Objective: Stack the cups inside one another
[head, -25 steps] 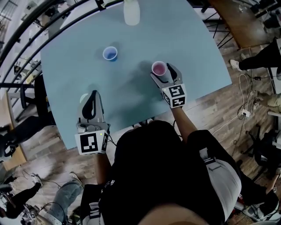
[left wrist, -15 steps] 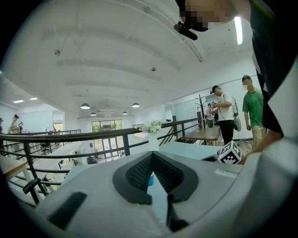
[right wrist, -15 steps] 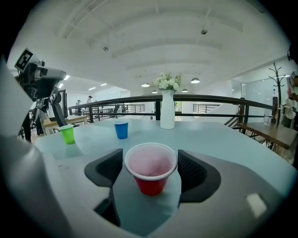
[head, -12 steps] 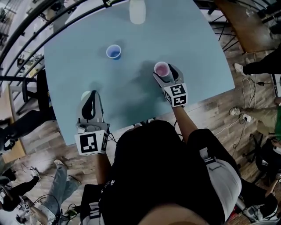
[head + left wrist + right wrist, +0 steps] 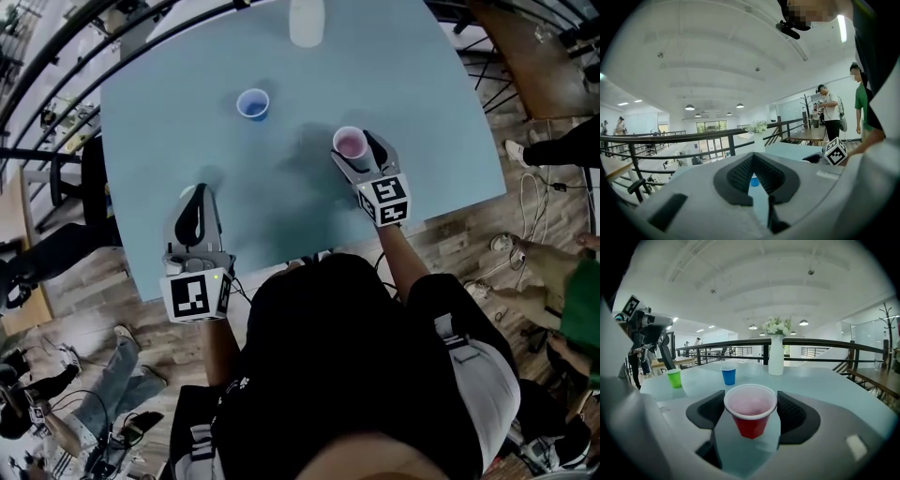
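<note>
Pale blue table (image 5: 422, 84), railing (image 5: 811, 344) behind. Entry one: right gripper (image 5: 354, 150), jaws pressed to either side of the red cup (image 5: 750, 418) just under its rim; cup upright, mouth up, seemingly held ready to be carried to a mate. Entry two: left gripper (image 5: 194, 202), jaws drawn almost together, nothing between them, resting near the table's near edge, probably idle while the right worked. Green cup (image 5: 673, 378) stood just beside its tips. Blue cup (image 5: 252, 103) stood farther out, well apart, upright, a likely receiver. White vase (image 5: 776, 361) at the far edge. No cups nested yet.
</note>
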`<state>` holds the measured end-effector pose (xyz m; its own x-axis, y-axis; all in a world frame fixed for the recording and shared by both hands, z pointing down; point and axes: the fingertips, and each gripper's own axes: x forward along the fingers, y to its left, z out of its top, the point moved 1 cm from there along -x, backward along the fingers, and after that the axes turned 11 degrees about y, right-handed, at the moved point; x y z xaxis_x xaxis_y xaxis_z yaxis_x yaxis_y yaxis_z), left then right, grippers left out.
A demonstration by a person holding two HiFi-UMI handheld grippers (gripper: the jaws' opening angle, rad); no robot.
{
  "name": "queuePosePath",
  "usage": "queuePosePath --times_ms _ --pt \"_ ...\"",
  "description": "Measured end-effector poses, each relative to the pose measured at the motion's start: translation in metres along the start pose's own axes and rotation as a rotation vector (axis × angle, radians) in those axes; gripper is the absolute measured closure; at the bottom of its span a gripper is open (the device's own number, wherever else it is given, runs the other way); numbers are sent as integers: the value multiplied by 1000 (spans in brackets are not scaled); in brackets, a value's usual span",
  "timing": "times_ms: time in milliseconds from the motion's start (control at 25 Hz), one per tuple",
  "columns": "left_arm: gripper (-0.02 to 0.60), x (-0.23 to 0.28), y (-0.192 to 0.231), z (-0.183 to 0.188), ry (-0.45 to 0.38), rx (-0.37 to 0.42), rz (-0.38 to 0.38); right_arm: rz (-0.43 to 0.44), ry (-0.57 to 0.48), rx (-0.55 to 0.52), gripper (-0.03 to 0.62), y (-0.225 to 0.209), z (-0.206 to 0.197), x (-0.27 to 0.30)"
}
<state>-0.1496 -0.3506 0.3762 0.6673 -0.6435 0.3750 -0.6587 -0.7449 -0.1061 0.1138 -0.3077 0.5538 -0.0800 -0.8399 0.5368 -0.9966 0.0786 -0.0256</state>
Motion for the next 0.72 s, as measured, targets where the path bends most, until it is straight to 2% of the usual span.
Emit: queuePosePath --times_ms 320,720 --pt "591 -10 21 -9 -23 -43 41 64 -71 -69 249 29 52 -5" --pt "591 -36 58 -27 -34 -104 148 268 -152 -184 248 112 115 3"
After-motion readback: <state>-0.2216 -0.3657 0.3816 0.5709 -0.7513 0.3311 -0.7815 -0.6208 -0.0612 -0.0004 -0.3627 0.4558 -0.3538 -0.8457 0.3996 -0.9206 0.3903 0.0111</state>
